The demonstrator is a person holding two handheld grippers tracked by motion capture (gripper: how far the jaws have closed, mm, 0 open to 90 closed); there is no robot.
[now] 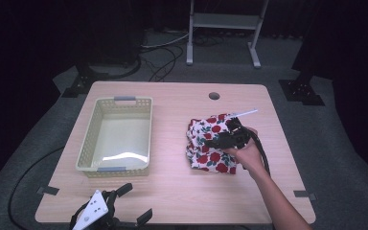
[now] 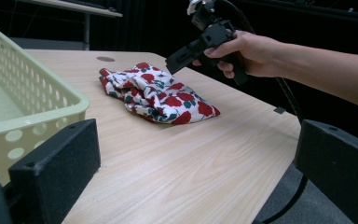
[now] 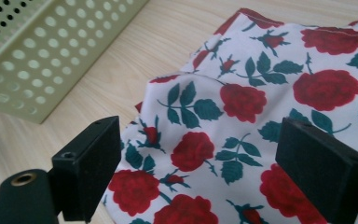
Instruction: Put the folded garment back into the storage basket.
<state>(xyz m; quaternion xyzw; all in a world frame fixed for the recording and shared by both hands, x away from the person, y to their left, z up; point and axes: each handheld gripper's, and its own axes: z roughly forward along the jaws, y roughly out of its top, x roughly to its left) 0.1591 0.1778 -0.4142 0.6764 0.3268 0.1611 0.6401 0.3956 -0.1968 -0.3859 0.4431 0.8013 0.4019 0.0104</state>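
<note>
My left gripper (image 1: pixel 124 211) sits at the near edge of the table (image 1: pixel 182 191), front-left corner, lying low w/ jaws spread wide, nothing between them. In the left gripper view both black jaws stand far apart at the bottom, bare wood betw. them.

Just beyond it, on the table's left half, the pale yellow-green basket (image 1: pixel 90 143), perforated walls, grey handles at near and far ends. Nothing visible inside.

Over on the right half lies the rose-print cloth (image 1: pixel 206 146): white fabric w/ red roses and green leaves, bunched in a loose folded heap, flat on the wood, well apart from the basket.

My right hand (image 1: pixel 247 151) holds the right gripper (image 1: pixel 215 143) just above the cloth, nose angled down toward its middle. From the left gripper view it hovers over the far side of the heap, not touching. In the right gripper view the jaws are parted wide w/ the cloth (image 3: pixel 242 116) showing betw. them, not pinched.

Farther back: small round hole (image 1: pixel 214 96) near the table's far edge.
</note>
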